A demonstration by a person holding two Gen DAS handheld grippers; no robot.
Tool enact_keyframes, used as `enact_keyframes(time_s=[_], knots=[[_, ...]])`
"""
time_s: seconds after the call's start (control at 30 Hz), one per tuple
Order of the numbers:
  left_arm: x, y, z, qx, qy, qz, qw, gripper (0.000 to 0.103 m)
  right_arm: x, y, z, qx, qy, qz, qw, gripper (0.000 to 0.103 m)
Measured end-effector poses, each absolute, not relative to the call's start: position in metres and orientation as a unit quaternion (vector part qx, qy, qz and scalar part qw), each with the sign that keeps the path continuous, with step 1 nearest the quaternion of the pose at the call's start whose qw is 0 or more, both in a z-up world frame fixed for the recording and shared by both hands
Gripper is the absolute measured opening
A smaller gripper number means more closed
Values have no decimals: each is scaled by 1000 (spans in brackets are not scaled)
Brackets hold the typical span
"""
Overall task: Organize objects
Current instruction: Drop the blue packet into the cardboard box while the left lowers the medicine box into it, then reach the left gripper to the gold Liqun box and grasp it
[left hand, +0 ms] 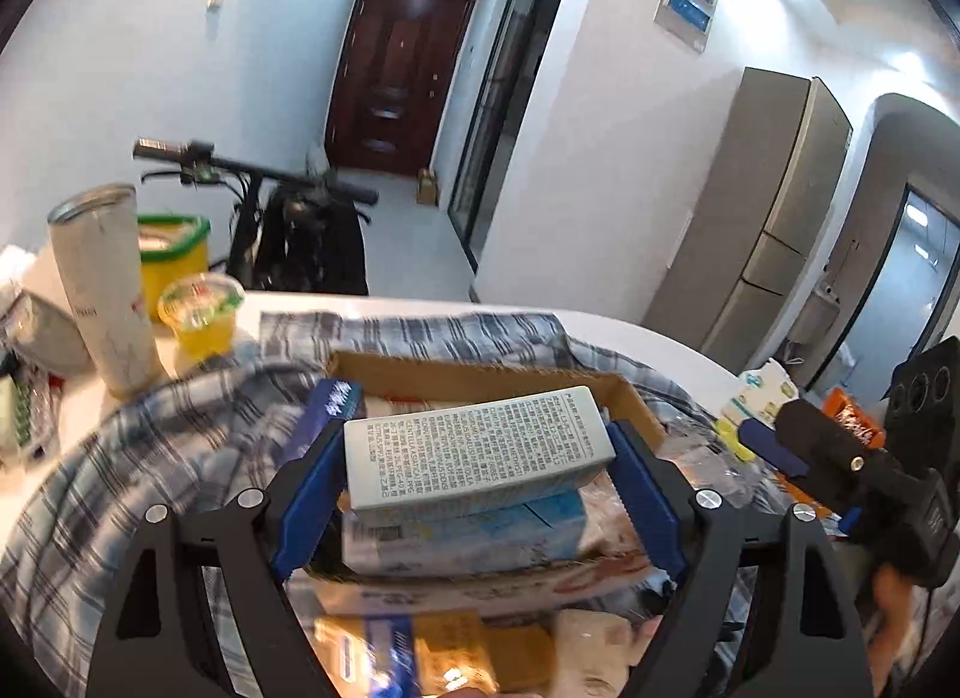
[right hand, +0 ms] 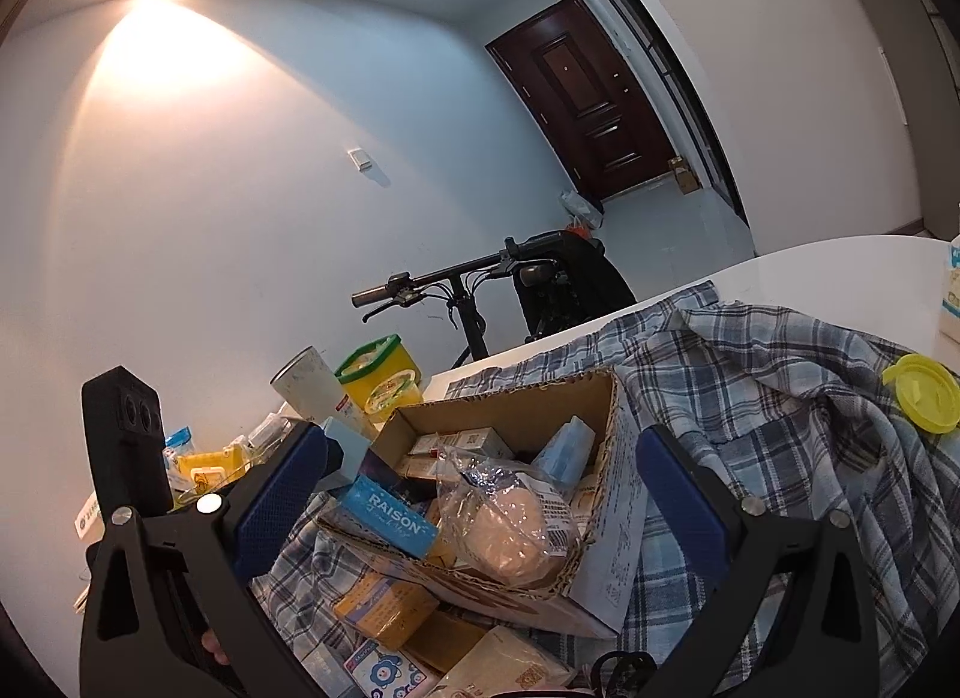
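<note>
White table [left hand: 630,338] under plaid cloth [left hand: 150,446], hallway and dark door behind.

Left wrist view: left gripper [left hand: 477,476] clamped on white printed box [left hand: 477,452], pads on both short ends, box held level above cardboard box [left hand: 474,371] just ahead and below, probably for dropping in. Tumbler [left hand: 102,284] and jelly cup [left hand: 201,311] far left of the tongs, out of the way.

Right wrist view: same white table, bicycle [right hand: 480,284] behind. Right gripper [right hand: 480,506] spread wide, empty, straddling the carton's near corner, likely steadying or waiting. Bagged bun [right hand: 510,524] and blue Raison pack [right hand: 390,518] between the fingers, inside the carton. Yellow lid [right hand: 921,401] off right on cloth.
</note>
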State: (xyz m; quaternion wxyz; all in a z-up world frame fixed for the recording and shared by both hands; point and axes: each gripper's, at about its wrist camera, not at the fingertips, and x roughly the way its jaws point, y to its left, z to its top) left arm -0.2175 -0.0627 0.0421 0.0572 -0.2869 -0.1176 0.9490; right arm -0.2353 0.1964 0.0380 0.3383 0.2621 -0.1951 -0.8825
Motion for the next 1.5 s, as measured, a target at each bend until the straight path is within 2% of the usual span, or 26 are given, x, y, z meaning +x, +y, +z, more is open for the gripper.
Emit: enact_keyframes(time_s=[0.17, 0.23, 0.27, 0.63, 0.97, 1.17, 1.3, 1.37, 1.5], knots=[[-222, -62, 34, -295, -114, 946, 71, 88, -236, 197, 37, 265, -197, -881, 338, 103], [-222, -56, 35, -291, -98, 949, 69, 93, -236, 196, 37, 265, -194, -881, 339, 103], [-222, -55, 35, -292, -97, 949, 75, 103, -236, 195, 37, 266, -193, -881, 339, 103], [-208, -58, 43, -270, -116, 951, 92, 103, -235, 195, 36, 267, -193, -881, 340, 103], [-182, -58, 53, -272, -100, 954, 75, 103, -234, 196, 36, 267, -197, -879, 342, 103], [-171, -60, 52, -305, -95, 946, 59, 103, -235, 192, 34, 278, -190, -877, 344, 103], [-161, -80, 39, -341, -170, 922, 69, 103, -234, 189, 32, 282, -181, -878, 342, 103], [-158, -88, 32, -356, -184, 913, 79, 103, -234, 189, 32, 284, -179, -878, 341, 103], [-167, -83, 8, -425, -135, 893, 55, 103, -234, 186, 31, 288, -173, -879, 340, 103]])
